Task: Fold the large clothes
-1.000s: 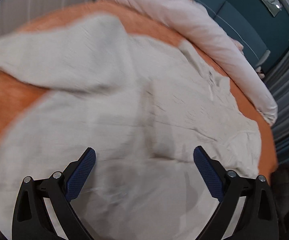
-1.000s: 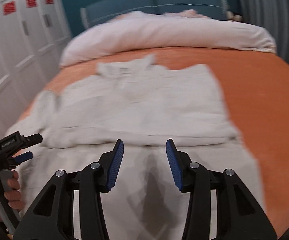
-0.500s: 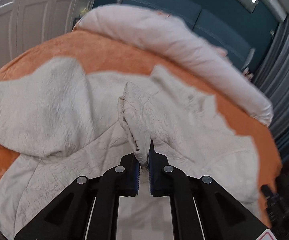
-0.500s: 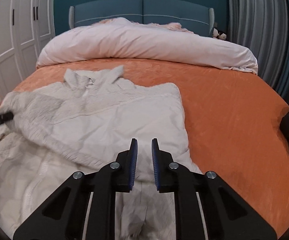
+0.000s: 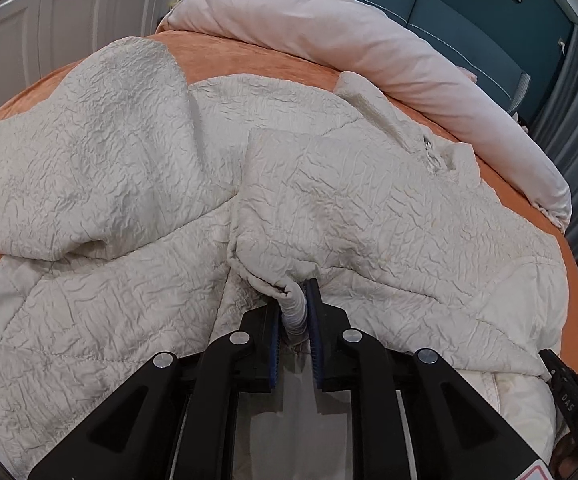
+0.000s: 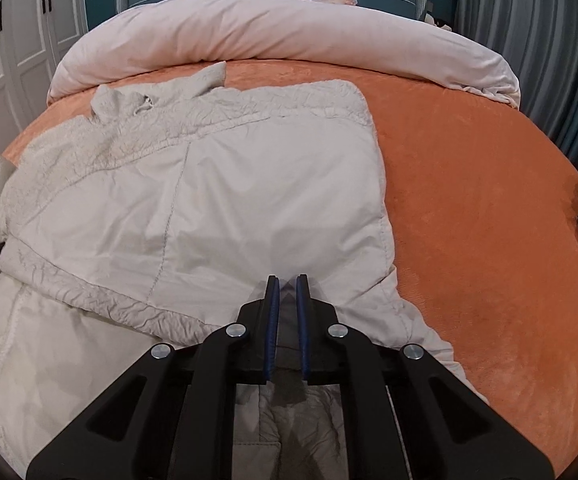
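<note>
Left wrist view: our left gripper point(image 5: 294, 312), tilted steeply downward, pinches a rolled cuff of the white jacket point(image 5: 329, 200), which lies spread across the orange bed point(image 5: 257, 60) toward its left edge. We should keep that fold gripped and carry it flat.

Right wrist view: our right gripper point(image 6: 287, 312), pitched down alike, has just been closing; whether the near hem is caught we cannot tell.
</note>
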Demonstrator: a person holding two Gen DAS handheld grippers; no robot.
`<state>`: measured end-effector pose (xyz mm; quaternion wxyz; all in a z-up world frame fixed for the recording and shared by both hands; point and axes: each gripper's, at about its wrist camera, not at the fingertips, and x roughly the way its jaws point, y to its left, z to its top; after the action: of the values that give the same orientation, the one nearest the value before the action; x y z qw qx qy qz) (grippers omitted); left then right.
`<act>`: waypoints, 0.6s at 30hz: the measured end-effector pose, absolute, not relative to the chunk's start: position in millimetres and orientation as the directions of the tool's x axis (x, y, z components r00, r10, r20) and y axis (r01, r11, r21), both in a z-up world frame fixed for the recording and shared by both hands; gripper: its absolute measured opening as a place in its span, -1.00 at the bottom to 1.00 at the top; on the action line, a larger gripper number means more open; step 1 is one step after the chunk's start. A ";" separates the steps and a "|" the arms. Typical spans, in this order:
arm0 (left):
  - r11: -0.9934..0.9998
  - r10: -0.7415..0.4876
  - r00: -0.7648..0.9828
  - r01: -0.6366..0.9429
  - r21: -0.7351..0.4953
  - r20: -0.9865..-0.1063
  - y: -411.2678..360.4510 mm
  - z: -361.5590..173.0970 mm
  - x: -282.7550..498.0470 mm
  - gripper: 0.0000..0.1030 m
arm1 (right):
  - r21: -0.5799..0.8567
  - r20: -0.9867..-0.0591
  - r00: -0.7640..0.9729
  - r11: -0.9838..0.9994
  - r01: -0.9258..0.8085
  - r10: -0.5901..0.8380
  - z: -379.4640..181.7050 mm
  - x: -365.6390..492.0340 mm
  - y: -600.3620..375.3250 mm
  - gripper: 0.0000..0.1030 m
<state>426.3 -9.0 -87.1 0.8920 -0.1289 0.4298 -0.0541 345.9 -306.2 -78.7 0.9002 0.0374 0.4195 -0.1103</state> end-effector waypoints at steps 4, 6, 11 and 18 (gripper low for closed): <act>0.956 -0.218 0.631 -0.014 -0.292 -0.745 -7.8 -89.2 426.5 -0.70 | -0.031 -0.764 0.622 0.973 0.231 -0.172 -81.1 346.4 -304.2 -0.87; 0.954 -0.224 0.633 -0.013 -0.299 -0.741 -7.5 -90.5 427.1 -0.70 | -0.033 -0.763 0.623 0.972 0.232 -0.174 -82.9 346.8 -303.8 -0.88; 0.949 -0.236 0.635 -0.013 -0.315 -0.736 -4.8 -91.0 424.7 -0.69 | -0.066 -0.756 0.623 0.970 0.232 -0.200 -86.8 349.4 -299.0 -0.88; 0.901 -0.263 0.628 -0.111 -0.419 -0.733 38.2 -55.4 398.6 -0.03 | 0.008 -0.769 0.621 0.970 0.243 -0.149 -63.5 335.0 -309.3 -0.76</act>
<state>398.6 38.2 -55.4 0.8755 -0.2179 0.4292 -0.0432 335.0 -309.3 -63.5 0.8986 0.0558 0.4213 -0.1092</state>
